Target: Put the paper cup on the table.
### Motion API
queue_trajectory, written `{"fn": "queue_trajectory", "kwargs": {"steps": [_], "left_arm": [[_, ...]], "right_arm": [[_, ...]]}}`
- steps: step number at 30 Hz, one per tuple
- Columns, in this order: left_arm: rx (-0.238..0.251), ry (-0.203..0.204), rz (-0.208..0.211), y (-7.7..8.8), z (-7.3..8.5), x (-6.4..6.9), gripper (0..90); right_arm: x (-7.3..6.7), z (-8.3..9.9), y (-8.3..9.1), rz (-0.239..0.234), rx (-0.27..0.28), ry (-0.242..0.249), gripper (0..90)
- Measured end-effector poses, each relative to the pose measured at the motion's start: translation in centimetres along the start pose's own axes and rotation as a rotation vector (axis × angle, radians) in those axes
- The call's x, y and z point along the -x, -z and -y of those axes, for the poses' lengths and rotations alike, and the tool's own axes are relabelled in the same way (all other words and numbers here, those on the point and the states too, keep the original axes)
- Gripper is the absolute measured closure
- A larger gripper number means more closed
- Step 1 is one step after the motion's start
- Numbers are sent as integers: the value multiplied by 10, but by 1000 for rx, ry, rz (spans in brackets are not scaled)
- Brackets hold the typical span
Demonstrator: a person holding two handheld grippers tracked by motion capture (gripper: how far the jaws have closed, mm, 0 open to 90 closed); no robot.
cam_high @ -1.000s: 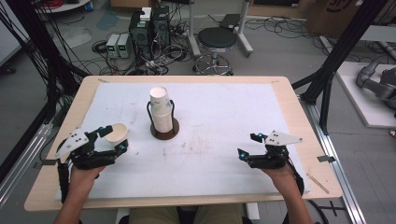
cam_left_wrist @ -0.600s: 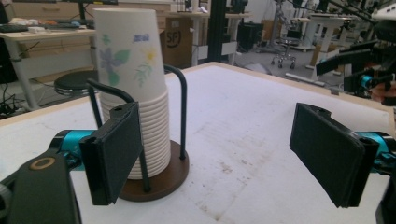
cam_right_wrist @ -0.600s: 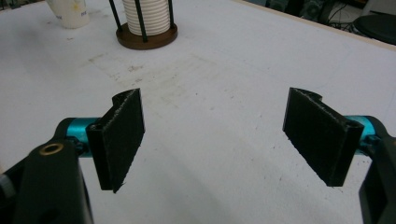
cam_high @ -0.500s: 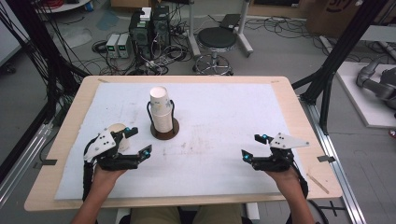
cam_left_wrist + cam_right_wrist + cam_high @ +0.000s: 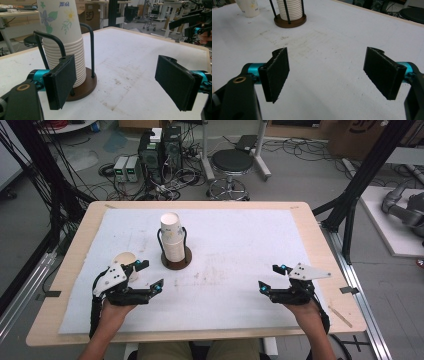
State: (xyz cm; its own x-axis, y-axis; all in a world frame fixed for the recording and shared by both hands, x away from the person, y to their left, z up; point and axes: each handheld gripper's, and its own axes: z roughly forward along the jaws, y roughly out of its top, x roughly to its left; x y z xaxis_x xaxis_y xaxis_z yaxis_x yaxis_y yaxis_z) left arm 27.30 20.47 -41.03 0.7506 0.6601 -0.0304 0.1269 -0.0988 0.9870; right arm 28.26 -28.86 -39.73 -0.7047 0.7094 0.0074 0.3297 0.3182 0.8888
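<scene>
Your left gripper (image 5: 148, 276) sits with fingers spread and empty, just right of the single upright white paper cup (image 5: 123, 261) on the bench (image 5: 310, 227). Right gripper (image 5: 273, 277) fingers spread too. Approach the flower-printed cup stack (image 5: 63, 37) in its dark wire holder (image 5: 85, 83) squarely; pinch the top cup only.

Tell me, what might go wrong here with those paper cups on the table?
The loose cup stands right behind the left gripper, whose jaws are open and empty; a backward nudge could tip it over. The stack of cups rises well above its holder, so a clumsy pull on the top cup might lift several at once or rock the holder.
</scene>
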Motion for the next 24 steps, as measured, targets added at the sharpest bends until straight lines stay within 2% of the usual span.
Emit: {"fn": "queue_trajectory", "kwargs": {"steps": [24], "left_arm": [[3,6,-21,0,3,-2,179]], "right_arm": [[1,-1,-2,-3,6,8,213]]}}
